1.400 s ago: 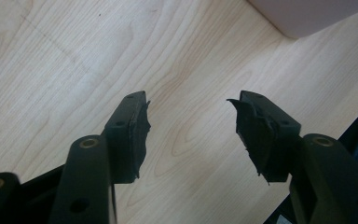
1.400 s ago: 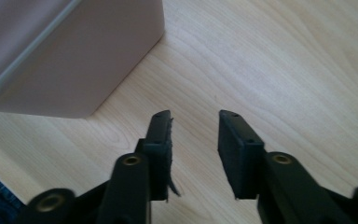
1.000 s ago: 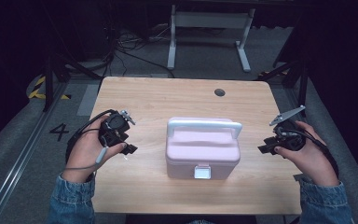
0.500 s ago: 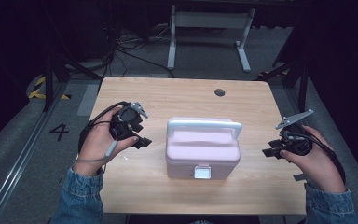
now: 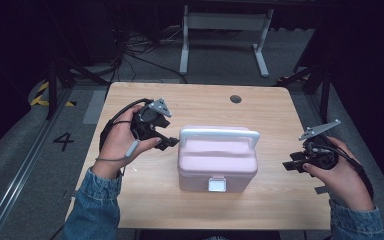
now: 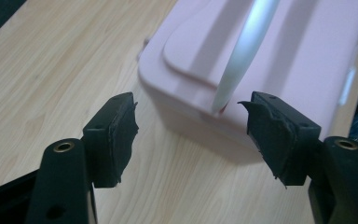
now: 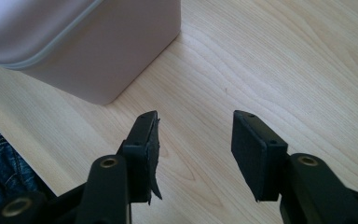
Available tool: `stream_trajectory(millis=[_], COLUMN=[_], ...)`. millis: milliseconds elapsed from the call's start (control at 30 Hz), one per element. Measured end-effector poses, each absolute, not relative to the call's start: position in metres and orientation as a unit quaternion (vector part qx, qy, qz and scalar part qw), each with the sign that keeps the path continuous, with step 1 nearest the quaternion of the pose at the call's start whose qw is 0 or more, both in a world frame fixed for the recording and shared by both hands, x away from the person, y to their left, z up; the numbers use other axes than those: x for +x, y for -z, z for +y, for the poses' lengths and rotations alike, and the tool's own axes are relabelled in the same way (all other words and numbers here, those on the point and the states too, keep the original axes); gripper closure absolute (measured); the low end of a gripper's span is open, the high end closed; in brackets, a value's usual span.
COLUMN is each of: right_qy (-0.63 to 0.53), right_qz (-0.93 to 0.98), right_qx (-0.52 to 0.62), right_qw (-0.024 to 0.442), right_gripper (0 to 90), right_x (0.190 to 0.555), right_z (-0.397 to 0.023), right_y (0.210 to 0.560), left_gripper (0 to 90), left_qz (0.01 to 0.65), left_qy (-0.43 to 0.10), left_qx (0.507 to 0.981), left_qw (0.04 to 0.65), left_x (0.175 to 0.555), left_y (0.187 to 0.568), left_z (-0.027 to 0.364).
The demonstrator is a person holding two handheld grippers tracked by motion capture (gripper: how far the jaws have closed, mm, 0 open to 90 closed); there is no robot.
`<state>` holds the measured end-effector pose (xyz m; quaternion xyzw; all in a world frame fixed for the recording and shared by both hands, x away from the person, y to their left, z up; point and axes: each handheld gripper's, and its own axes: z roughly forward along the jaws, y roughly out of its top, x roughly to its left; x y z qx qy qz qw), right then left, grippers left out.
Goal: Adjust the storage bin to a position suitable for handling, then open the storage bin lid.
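A pink lidded box (image 5: 217, 162) with a white carry handle (image 5: 219, 133) and a white front latch (image 5: 216, 185) stands in the middle of the wooden table (image 5: 145, 197). My left gripper (image 5: 172, 143) is open right at the box's left end, its jaws pointing at the handle's foot. In the left gripper view the pink box (image 6: 270, 60) and the white handle (image 6: 244, 51) lie just ahead of the jaws, nothing between them. My right gripper (image 5: 289, 166) is open over bare table, a short way right of the box. The right gripper view has the box's corner (image 7: 88, 51) at upper left.
A dark round hole (image 5: 236, 99) sits in the tabletop near its far edge. Beyond the table are a white metal frame (image 5: 222, 30), cables and dark floor. A denim sleeve (image 7: 0, 158) lies at the table's near edge.
My left gripper has moved right and forward, from the table's left part up to the box's left end by the handle. My right gripper has drifted slightly right and down.
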<state>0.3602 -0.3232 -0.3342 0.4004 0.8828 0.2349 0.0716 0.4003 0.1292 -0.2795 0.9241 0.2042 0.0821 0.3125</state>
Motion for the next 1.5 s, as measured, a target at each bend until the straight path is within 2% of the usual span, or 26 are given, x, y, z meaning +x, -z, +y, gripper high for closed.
stream_trajectory(millis=[333, 467, 833, 933, 1067, 1367, 1500], right_qy=[-0.238, -0.239, -0.237, -0.241, -0.256, -0.314, -0.34], right_qz=[0.881, 0.881, 0.88, 0.878, 0.874, 0.859, 0.852], right_qx=[0.404, 0.403, 0.406, 0.408, 0.408, 0.398, 0.386], right_qw=[0.068, 0.069, 0.067, 0.069, 0.066, 0.076, 0.092], right_gripper=[52.3, 52.3, 52.4, 52.4, 53.1, 56.7, 57.8], right_x=[0.358, 0.358, 0.357, 0.354, 0.354, 0.348, 0.344], right_z=[-0.325, -0.325, -0.328, -0.33, -0.331, -0.331, -0.333], right_y=[0.335, 0.335, 0.338, 0.337, 0.336, 0.335, 0.334], left_gripper=[32.3, 36.2, 64.0, 79.9, 80.9, 80.1, 79.2], left_qz=[0.175, 0.17, 0.163, 0.161, 0.161, 0.181, 0.216], left_qy=[-0.096, -0.082, -0.091, -0.099, -0.114, -0.083, -0.063], left_qx=[0.914, 0.917, 0.921, 0.918, 0.918, 0.914, 0.902], left_qw=[0.353, 0.351, 0.342, 0.348, 0.344, 0.354, 0.368], left_x=[0.411, 0.411, 0.408, 0.404, 0.403, 0.412, 0.419], left_y=[0.288, 0.295, 0.307, 0.305, 0.303, 0.295, 0.293], left_z=[0.104, 0.093, 0.077, 0.076, 0.075, 0.077, 0.08])
